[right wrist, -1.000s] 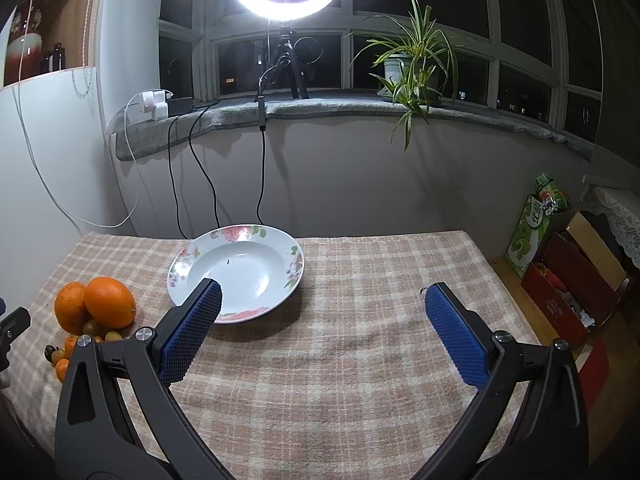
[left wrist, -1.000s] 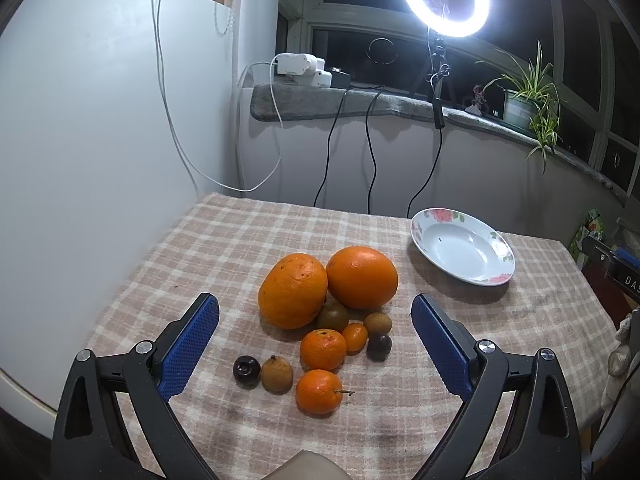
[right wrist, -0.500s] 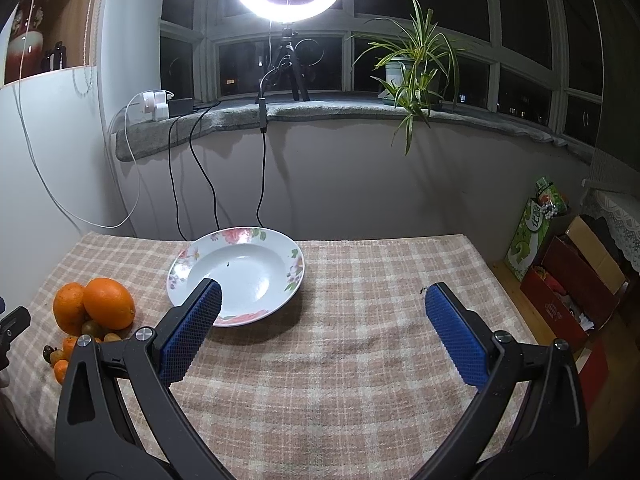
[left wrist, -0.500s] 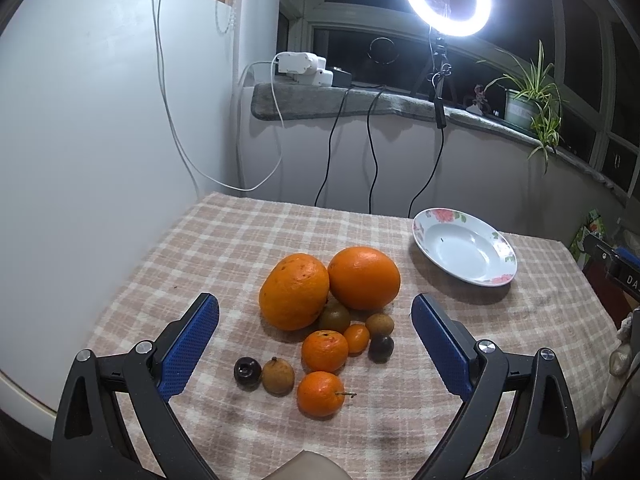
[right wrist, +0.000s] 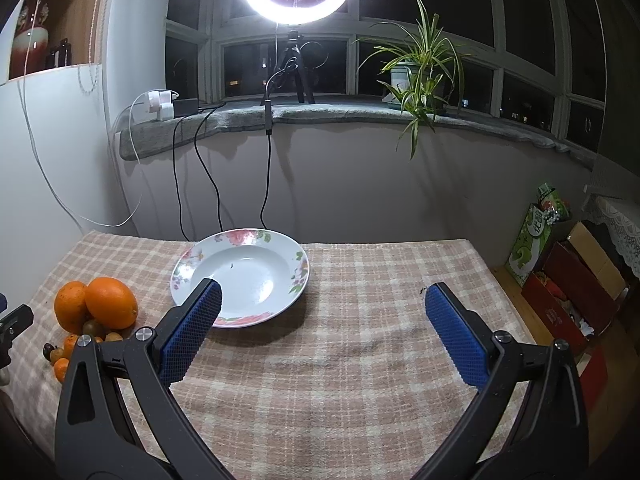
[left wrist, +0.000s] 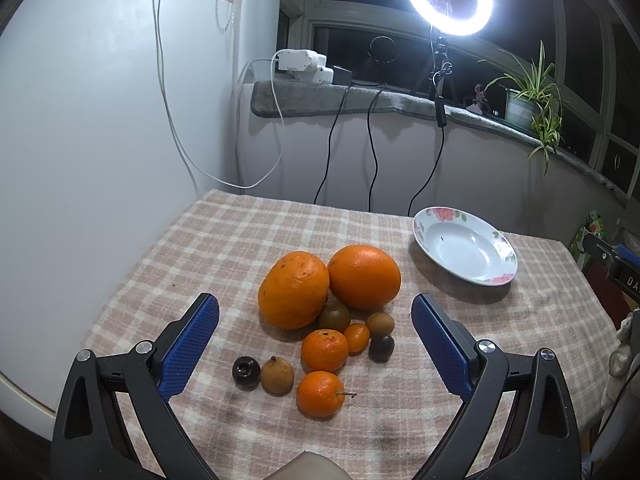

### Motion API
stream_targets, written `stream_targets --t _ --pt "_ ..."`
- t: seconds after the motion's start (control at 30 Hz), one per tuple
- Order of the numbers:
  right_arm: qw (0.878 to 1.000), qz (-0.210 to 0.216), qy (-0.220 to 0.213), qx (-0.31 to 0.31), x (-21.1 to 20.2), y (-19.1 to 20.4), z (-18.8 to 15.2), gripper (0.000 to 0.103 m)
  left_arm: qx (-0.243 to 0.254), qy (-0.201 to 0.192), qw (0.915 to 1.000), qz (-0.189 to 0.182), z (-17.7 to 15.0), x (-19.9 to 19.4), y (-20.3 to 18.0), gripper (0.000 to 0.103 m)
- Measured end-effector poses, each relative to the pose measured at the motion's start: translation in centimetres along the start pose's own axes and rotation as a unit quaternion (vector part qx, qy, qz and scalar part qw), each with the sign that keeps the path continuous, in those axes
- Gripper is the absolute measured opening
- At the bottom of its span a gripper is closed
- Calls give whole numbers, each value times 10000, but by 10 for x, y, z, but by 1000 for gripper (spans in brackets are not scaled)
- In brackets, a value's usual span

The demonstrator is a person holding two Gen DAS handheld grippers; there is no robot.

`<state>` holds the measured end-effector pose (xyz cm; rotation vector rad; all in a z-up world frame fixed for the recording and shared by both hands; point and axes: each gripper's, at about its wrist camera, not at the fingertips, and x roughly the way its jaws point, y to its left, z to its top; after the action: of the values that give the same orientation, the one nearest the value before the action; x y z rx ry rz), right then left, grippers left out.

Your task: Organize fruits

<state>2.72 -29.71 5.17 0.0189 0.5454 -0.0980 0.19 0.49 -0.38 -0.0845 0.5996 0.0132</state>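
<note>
The left tool [left wrist: 315, 326] hung with its blue pads spread wide and gripping nothing, just above a heap of fruit [left wrist: 326, 320] on the checked desk [left wrist: 224, 240]: two big oranges [left wrist: 364, 276] touching at the back, small tangerines and brown and dark fruits in front. The right tool [right wrist: 322, 328] was likewise spread and empty near the flowered plate [right wrist: 240, 276], which lay to the right of the heap and well apart from it.

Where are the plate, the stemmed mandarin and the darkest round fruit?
plate [right wrist: 298, 280]: right wrist view, floral rim.
stemmed mandarin [left wrist: 319, 394]: left wrist view, its centre.
darkest round fruit [left wrist: 245, 372]: left wrist view, its top.
</note>
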Motion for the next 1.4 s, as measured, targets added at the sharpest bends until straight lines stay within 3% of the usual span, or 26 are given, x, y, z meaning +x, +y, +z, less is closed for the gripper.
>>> stream_targets --t 0.83,1.4 --pt "9997 131 79 -201 6 11 -7 103 -66 79 9999 -1 -4 6 7 97" --pt "9919 1024 501 -555 29 45 -11 103 -66 211 9997 125 -6 15 14 97"
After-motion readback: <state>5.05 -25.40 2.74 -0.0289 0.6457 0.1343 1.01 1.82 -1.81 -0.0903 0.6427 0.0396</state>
